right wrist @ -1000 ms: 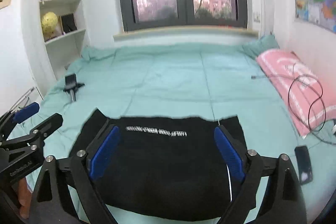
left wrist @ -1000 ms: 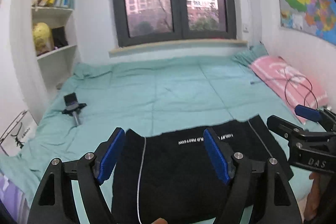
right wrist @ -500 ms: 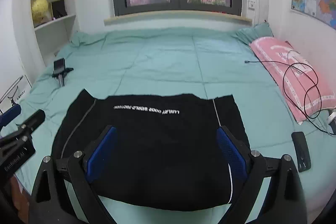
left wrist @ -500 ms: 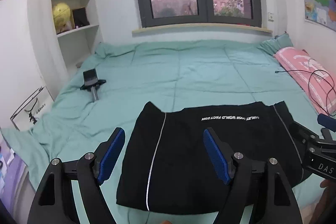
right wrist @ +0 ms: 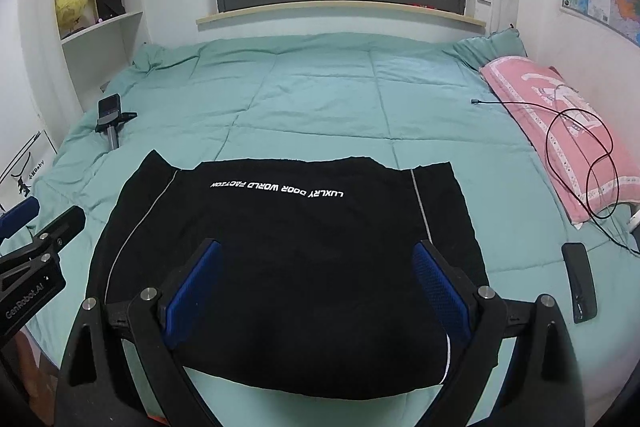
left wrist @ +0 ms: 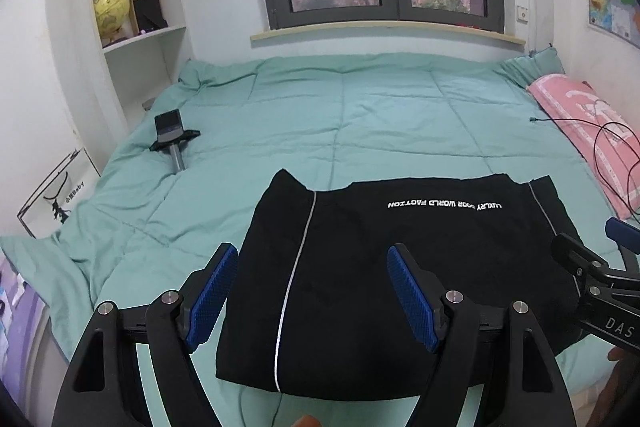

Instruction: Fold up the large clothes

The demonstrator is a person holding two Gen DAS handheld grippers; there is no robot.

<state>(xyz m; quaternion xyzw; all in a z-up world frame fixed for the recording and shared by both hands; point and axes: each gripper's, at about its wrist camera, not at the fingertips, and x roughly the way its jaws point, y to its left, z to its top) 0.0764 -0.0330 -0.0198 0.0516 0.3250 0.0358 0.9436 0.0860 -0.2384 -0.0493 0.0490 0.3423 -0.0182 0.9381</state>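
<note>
Covering the bed, the green quilt [right wrist: 320,99] carries the black garment [right wrist: 288,247], partly folded, at its near edge. I hold the left gripper [left wrist: 312,297] over the garment's left part and the right gripper [right wrist: 318,291] over its right, both spread wide and empty. Pinching too deep could lift quilt with cloth; uneven grips could skew the fold. The black remote [right wrist: 579,281] lies just beside the right hem and may snag.
</note>
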